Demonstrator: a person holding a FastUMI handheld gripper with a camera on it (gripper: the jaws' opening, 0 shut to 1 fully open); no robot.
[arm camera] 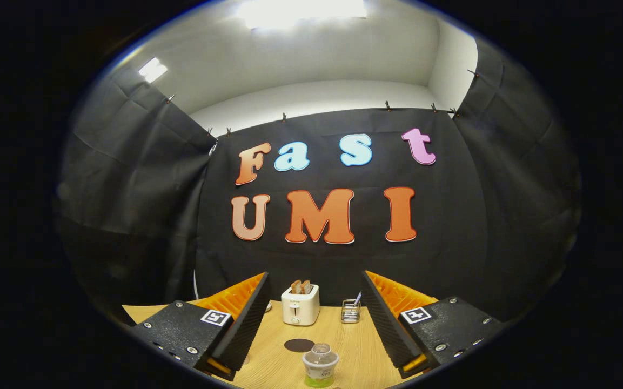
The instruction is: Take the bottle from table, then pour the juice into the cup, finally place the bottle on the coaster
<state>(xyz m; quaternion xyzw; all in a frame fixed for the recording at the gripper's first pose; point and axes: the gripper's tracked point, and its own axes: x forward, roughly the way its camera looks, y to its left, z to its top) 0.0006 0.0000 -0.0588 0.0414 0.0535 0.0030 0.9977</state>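
From the gripper view, the gripper [314, 324] hangs above the pale wood-grain counter [268, 367] with its jaws wide apart and nothing between them.

Just ahead of the jaws, roughly midway between them, stands a small clear plastic bottle with a green label band [320, 367], seen from above so that its round cap faces the camera. How much juice it holds cannot be told from this angle.

It looks light and thin-walled, so a hard squeeze would likely dent it or push liquid upward; the smooth plastic may also slip. The best hold is probably across the body below the shoulder, with both fingers square to it.

Just beyond the bottle lies a dark round flat coaster [299, 345], apart from it and bare.

Farther back sits a white two-slot toaster [300, 306] with browned toast slices [300, 287] standing in its slots. Near it, to one side, is a small wire basket [350, 312] holding a thin item too small to identify.

No cup is evident.
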